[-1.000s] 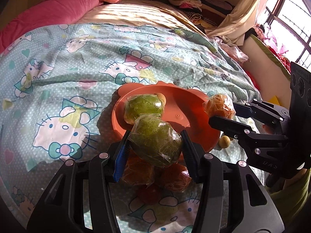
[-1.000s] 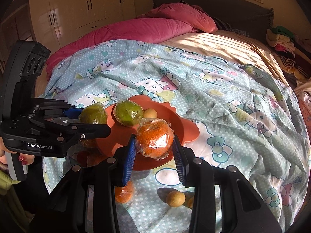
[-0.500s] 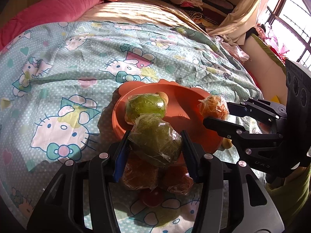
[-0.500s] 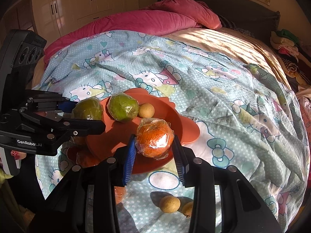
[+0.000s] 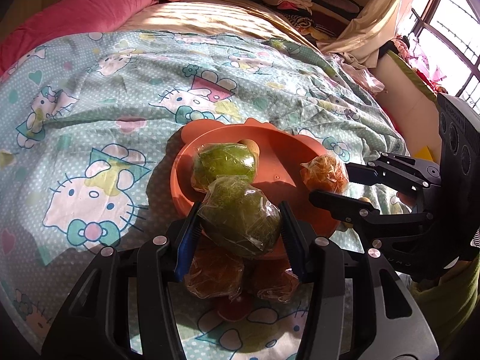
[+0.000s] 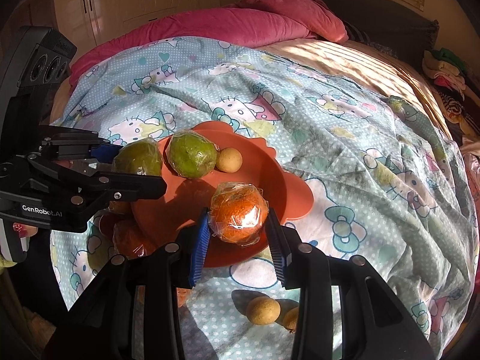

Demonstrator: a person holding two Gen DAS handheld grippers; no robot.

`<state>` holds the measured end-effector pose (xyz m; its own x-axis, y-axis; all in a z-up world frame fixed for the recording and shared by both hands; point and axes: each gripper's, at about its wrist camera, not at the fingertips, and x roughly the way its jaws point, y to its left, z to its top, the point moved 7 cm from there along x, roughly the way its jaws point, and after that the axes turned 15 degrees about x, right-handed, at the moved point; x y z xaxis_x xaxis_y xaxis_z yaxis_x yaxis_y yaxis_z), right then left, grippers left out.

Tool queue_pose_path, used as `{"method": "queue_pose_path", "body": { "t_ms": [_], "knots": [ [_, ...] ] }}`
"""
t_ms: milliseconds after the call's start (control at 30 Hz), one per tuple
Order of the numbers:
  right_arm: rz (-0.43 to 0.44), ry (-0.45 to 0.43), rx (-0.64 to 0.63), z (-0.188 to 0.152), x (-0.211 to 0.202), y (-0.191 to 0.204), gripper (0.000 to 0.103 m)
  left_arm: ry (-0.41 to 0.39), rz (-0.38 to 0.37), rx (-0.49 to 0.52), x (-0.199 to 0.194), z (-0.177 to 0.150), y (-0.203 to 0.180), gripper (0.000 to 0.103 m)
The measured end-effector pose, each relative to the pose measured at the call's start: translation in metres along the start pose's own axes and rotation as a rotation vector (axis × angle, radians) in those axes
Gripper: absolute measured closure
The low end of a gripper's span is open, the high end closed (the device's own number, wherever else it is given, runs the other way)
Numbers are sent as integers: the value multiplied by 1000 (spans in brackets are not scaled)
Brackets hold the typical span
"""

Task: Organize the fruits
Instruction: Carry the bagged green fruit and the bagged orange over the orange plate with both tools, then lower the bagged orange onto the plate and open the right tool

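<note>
Two grippers loaded: your left gripper point(image 5: 240, 225) is clamped on a wrapped green fruit point(image 5: 240, 219) at lower center; your right gripper point(image 6: 238, 226) grips the wrapped orange point(image 6: 238, 214). Both have edged fwd over the orange plate point(image 6: 294, 189) vs 1 s ago, so release looks next.

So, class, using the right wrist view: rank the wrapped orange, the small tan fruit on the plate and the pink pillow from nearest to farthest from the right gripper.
1. Wrapped orange, between the right gripper fingers.
2. Small tan fruit, at the far side of the plate.
3. Pink pillow, at the head of the bed.
</note>
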<state>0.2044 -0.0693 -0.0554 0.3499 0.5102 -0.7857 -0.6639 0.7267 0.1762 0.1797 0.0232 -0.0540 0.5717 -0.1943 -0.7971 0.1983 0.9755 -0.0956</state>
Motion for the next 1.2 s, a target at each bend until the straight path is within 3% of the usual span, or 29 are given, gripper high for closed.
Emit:
{"method": "queue_pose_path", "body": {
  "t_ms": [600, 1200],
  "knots": [
    [-33, 9, -77, -7, 4, 6, 67, 4, 1, 0, 2, -1, -2, 61],
    [-28, 10, -73, -8, 4, 5, 67, 8, 0, 3, 5, 0, -4, 61]
  ]
}}
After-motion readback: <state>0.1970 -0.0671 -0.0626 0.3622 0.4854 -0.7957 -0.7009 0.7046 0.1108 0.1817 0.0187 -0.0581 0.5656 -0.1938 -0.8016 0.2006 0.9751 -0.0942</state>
